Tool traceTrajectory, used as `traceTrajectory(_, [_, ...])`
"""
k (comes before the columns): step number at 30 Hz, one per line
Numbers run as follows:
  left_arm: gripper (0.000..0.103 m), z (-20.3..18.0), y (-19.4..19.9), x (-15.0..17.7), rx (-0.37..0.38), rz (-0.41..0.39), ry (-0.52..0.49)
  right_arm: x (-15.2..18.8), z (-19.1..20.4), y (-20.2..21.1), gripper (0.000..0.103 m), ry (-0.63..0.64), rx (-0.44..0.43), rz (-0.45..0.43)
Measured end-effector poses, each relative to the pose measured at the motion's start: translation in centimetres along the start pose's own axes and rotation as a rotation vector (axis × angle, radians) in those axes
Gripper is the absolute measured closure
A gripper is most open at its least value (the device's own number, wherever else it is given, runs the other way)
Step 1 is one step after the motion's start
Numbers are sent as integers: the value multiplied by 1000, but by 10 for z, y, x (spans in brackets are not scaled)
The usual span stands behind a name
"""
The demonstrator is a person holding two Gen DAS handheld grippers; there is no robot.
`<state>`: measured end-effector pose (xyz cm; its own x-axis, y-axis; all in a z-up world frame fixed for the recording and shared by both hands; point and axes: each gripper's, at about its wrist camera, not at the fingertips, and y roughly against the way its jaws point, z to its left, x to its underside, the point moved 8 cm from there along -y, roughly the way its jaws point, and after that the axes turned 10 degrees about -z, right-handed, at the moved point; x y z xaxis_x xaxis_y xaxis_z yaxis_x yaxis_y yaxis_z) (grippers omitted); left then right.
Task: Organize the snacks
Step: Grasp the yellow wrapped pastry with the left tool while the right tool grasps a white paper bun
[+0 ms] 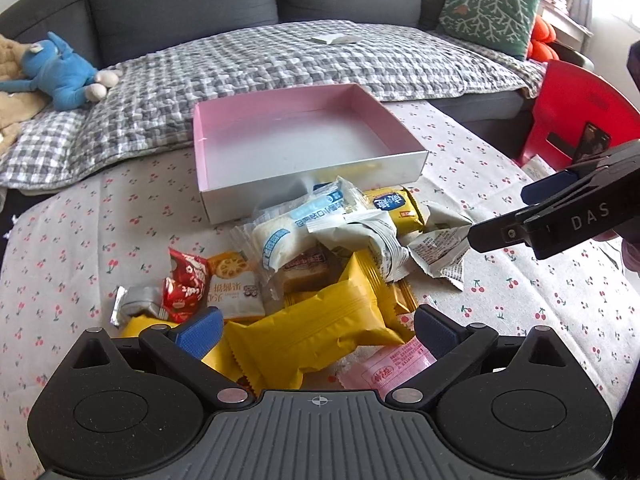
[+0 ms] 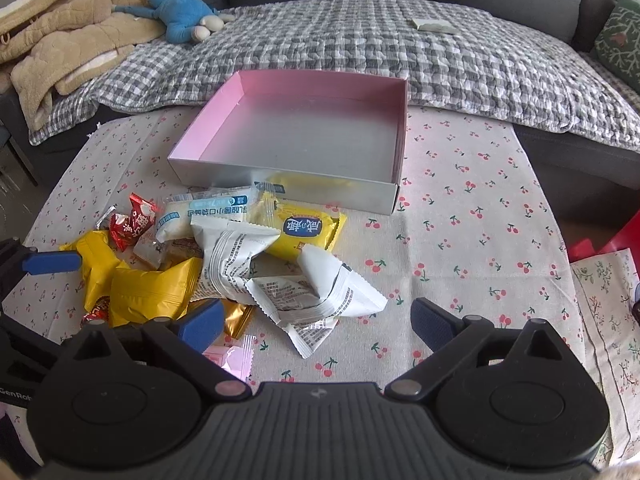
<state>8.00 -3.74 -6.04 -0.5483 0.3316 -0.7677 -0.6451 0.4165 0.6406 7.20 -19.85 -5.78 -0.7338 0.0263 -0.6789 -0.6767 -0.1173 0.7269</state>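
Left wrist view: pink box [image 1: 280, 148] on counter [image 1: 500, 300] bare inside, nothing sorted yet. Snack pile [image 1: 320, 256] lies loose just before box. Left tongs [image 1: 318, 330] wide over yellow packet [image 1: 312, 332], no grip; right tongs [image 2: 318, 322] wide, empty. All packing remains.

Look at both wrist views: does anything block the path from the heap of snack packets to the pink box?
Nothing visible does. The pink box sits open and empty just behind the heap, its low front wall touching the nearest packets. The yellow biscuit packet lies right against it. Both the left gripper and right gripper are open above the heap.
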Motion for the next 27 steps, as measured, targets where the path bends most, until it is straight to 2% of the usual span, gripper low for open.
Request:
traceTrajectory(6, [5,-7,-11,-3,117,14,-129,-1,-12,-18,10,-67,-2,35])
traceTrajectory(9, [8,-10,-16,2,144,33,-192,4,-18,-28,14,-133,-15,51])
traceTrajectory(14, [22,-3,-31,12,147,84,-145,12,-24,-44,22,-225,-40,101])
traceTrajectory(17, [31,-2,-35,14,142,93,-122,14,-22,-47,22,-266,-62,107])
traceTrajectory(22, [38,-4,-39,20,125,102,-86,15,-21,-50,26,-333,-93,97])
traceTrajectory(27, [44,-4,-36,24,88,106,-70,17,-24,-51,35,-396,-117,87])
